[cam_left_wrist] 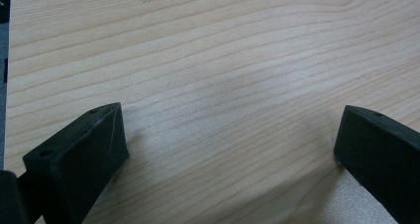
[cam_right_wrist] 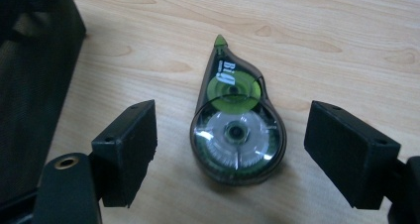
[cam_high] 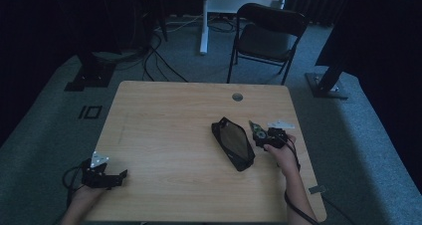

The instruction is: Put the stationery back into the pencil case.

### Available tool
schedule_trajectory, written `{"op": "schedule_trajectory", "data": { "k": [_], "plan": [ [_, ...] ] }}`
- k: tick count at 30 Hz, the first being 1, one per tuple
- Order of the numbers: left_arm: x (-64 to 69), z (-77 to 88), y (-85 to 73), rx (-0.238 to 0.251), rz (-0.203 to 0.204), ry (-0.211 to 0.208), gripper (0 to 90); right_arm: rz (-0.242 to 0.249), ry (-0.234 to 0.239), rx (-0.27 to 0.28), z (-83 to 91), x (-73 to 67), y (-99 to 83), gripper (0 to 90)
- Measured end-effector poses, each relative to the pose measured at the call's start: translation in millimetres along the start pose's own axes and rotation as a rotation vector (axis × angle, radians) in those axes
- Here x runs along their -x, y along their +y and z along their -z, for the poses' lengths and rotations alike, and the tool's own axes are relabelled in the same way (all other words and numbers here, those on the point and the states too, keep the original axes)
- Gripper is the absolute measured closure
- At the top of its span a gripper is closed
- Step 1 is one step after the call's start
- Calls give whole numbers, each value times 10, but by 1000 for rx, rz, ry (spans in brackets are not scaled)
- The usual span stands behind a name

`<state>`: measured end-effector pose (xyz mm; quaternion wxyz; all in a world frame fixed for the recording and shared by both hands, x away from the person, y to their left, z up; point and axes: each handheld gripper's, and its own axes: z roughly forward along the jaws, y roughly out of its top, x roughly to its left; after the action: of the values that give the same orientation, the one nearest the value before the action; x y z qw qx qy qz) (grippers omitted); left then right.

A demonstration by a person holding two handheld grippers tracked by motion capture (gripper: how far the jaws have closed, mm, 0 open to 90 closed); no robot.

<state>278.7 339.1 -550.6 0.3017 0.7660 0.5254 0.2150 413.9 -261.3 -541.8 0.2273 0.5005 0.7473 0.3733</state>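
Right gripper (cam_right_wrist: 230,149) stands with its jaws spread wide, released, either side of a teardrop-shaped correction-tape dispenser of clear dark plastic with green reels (cam_right_wrist: 236,130) lying flat on the pale wooden table (cam_right_wrist: 322,40). Its long axis runs between the jaws, its green tip pointing away from the gripper, beside a black mesh pouch (cam_high: 233,143).

Table (cam_high: 164,135) at frame centre in the high view. Pouch (cam_high: 233,143) lies on it right of centre, slanted. Correction tape roller (cam_high: 257,130) lies flat just right of the pouch, between the jaws of the right gripper (cam_right_wrist: 230,149). Left gripper (cam_high: 121,175) at the table's lower left corner. Chair (cam_high: 268,36) behind the table, upper right.
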Motion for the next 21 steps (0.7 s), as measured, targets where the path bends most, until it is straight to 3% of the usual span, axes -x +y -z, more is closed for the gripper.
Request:
{"op": "schedule_trajectory", "data": {
  "k": [10,21],
  "plan": [
    [0,0,0,0,0,0,0,18,-1,-7,-134,18,76,217],
    [-1,-6,6,1,3,2,0,29,11,-66,-264,34,143,302]
  ]
}}
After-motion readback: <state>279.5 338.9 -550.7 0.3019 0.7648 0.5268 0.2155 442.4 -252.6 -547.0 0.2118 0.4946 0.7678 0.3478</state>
